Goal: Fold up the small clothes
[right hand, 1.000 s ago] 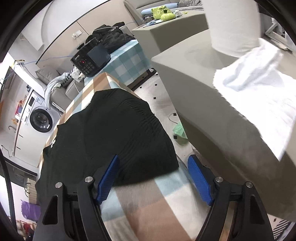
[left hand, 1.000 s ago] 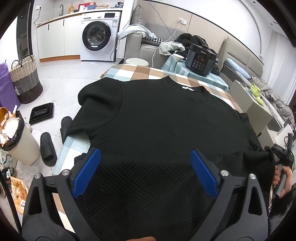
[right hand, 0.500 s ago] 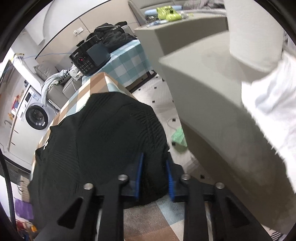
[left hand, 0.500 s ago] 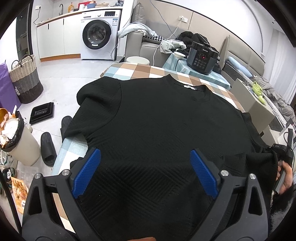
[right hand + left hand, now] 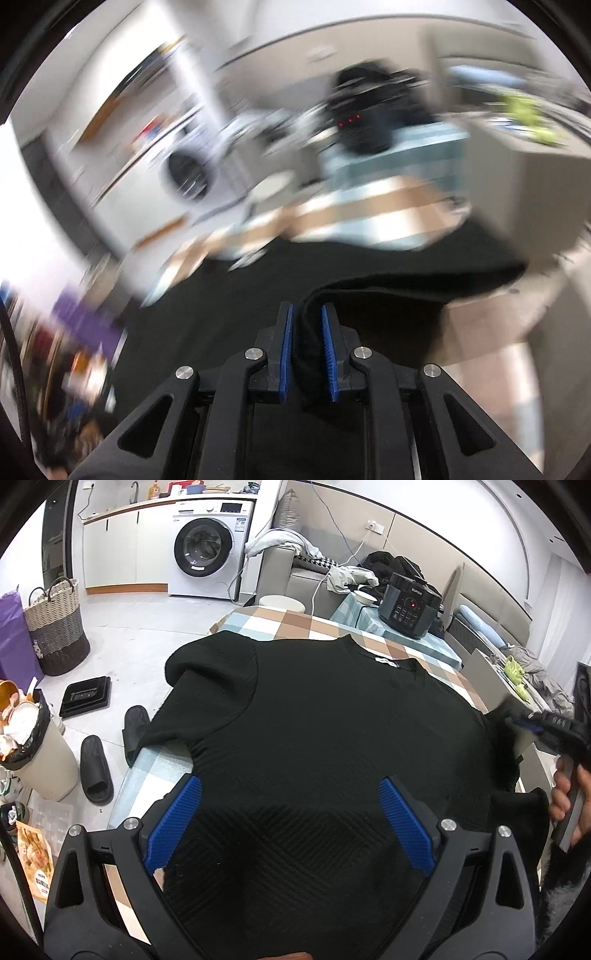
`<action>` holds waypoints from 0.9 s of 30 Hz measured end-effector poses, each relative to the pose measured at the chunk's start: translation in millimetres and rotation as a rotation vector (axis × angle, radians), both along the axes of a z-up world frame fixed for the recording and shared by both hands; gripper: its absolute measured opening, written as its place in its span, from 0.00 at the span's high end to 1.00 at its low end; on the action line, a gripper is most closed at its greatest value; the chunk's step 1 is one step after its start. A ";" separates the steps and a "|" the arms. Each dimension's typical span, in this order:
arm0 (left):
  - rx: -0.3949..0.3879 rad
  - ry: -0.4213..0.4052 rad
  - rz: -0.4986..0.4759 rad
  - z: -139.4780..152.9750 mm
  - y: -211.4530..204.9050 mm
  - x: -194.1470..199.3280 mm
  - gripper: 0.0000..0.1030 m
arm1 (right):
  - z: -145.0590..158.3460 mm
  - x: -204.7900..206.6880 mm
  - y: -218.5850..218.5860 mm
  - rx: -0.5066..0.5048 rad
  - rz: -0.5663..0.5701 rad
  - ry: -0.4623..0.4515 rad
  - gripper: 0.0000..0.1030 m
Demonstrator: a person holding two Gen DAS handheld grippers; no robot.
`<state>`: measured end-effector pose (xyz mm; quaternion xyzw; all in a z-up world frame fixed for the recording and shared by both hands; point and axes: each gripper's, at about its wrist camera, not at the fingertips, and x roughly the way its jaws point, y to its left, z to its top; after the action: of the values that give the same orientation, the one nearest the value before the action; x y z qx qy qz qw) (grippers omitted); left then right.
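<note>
Our right gripper (image 5: 307, 350) is pinching a bunched fold of the black top (image 5: 332, 738), its jaws having just eased a touch wider around the cloth, and its blurred view suggests a fast swing. The top lies spread on the checked table (image 5: 280, 622), collar at the far side, hem nearest us; its right sleeve is lifted at the right edge, where the hand (image 5: 569, 797) holds the tool. Our left gripper (image 5: 288, 827) hovers spread over the near hem, pressing on nothing. As we judge it, the risk is the thick knit slipping out of a loosened pinch mid-swing, dropping the sleeve crooked. With no hold on the hem, the pull may also drag the whole top sideways towards the table's left edge, where the other sleeve already overhangs.
</note>
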<state>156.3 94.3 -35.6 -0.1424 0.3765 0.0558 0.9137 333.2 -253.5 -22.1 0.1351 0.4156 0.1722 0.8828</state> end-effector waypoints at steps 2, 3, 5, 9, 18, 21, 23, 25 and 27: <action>0.000 0.005 0.013 0.9 4.6 -2.3 0.06 | -5.9 -0.9 19.3 -0.014 0.062 0.024 0.75; -0.001 0.006 0.027 1.2 8.9 -3.9 0.06 | -8.9 -5.1 20.4 -0.015 0.058 0.022 0.75; -0.004 0.005 0.047 2.4 15.6 -7.6 0.06 | -13.5 -8.4 14.6 -0.014 0.022 0.030 0.74; -0.014 0.006 0.078 3.4 31.1 -10.8 0.06 | -43.0 -1.9 0.5 -0.022 -0.062 0.151 0.74; -0.066 0.035 0.249 -7.3 89.8 -5.3 0.07 | -58.0 -11.5 -18.8 -0.044 -0.114 0.259 0.71; -0.155 0.056 0.324 -19.4 121.0 1.9 0.15 | -46.0 -25.6 -24.5 -0.024 -0.134 0.224 0.64; -0.215 0.076 0.359 -29.7 142.2 7.1 0.18 | -37.4 -35.9 -27.1 -0.012 -0.141 0.198 0.63; -0.278 0.088 0.396 -42.8 167.3 12.2 0.18 | -28.1 -48.4 -29.5 0.000 -0.152 0.177 0.62; -0.344 0.098 0.429 -57.5 190.5 15.8 0.18 | -22.2 -59.0 -32.2 0.016 -0.166 0.162 0.60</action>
<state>172.1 284.8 -93.1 -0.3690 0.3854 0.1903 0.8241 274.2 -285.7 -44.3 0.1897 0.4714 0.0906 0.8565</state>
